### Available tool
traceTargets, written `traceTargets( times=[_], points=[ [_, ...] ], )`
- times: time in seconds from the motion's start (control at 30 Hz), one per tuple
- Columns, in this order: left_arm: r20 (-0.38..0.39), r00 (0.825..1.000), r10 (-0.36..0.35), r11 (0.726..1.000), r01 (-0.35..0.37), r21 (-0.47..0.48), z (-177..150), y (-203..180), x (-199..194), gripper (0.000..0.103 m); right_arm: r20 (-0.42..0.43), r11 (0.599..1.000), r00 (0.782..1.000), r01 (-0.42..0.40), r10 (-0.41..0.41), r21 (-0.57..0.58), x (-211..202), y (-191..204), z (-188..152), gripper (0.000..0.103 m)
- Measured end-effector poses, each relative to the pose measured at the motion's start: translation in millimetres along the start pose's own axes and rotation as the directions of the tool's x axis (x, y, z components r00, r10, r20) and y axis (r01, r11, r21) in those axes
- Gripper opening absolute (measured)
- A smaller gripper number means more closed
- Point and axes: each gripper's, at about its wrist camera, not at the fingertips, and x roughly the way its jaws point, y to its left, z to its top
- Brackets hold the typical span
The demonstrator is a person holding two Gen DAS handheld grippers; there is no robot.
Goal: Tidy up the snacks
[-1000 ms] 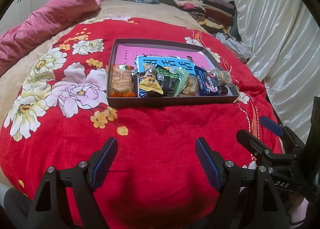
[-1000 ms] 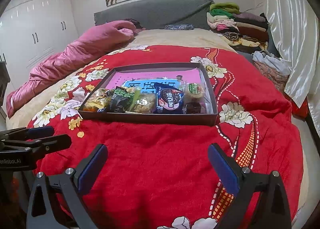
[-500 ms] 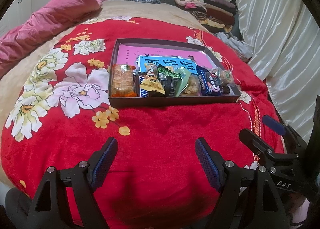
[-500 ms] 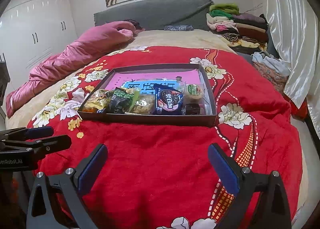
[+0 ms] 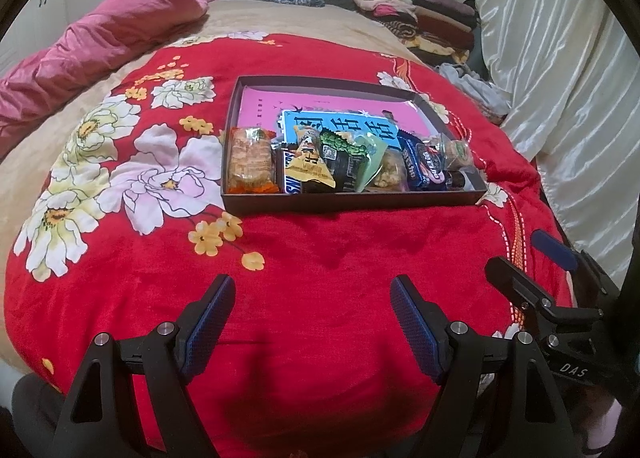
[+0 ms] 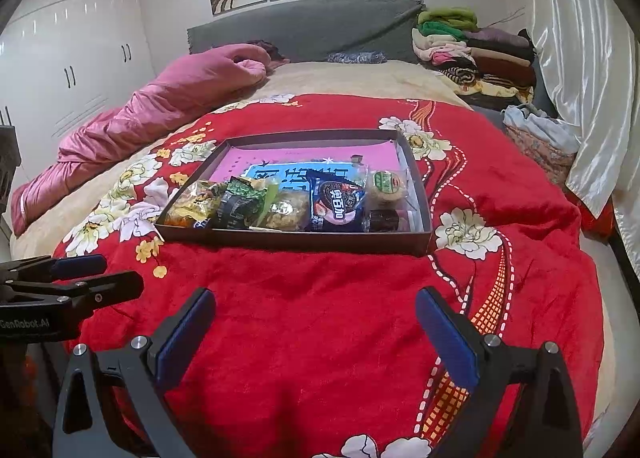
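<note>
A shallow dark box [image 5: 348, 203] [image 6: 296, 240] lies on the red flowered blanket. Its near side holds a row of several snack packets: an orange cracker pack [image 5: 249, 165], a yellow triangular pack [image 5: 310, 164], a green-black pack [image 6: 240, 202] and a dark blue cookie pack [image 6: 339, 204]. A blue booklet [image 5: 340, 124] and a pink sheet lie behind them. My left gripper [image 5: 312, 322] hovers open over bare blanket, well short of the box. The right gripper [image 6: 316, 330] is also open and empty, equally far back.
A rolled pink quilt [image 6: 160, 114] runs along the bed's left side. Folded clothes [image 6: 476, 50] are stacked at the far right by the grey headboard. A pale curtain [image 6: 580, 70] hangs on the right. Bare red blanket [image 5: 328, 258] lies between the grippers and the box.
</note>
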Motion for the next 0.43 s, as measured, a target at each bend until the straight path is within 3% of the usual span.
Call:
traceTargets(
  times=[0.13, 0.3, 0.43],
  points=[
    [0.004, 1.0, 0.003, 1.0, -0.003, -0.017, 4, 2, 0, 0.081, 0.019, 1.0, 1.0, 0.009, -0.009, -0.003, -3, -1, 1, 0.101],
    [0.047, 0.998, -0.043, 0.998, 0.044, -0.037, 12, 6, -3, 0.081, 0.022, 1.0, 1.0, 0.02, -0.02, -0.003, 1, -3, 4, 0.101],
    [0.112, 0.994, 0.002, 1.0, 0.001, -0.026, 23, 16, -7, 0.081, 0.033, 0.999, 0.999, 0.041, -0.041, 0.01, 7, -11, 7, 0.101]
  ],
)
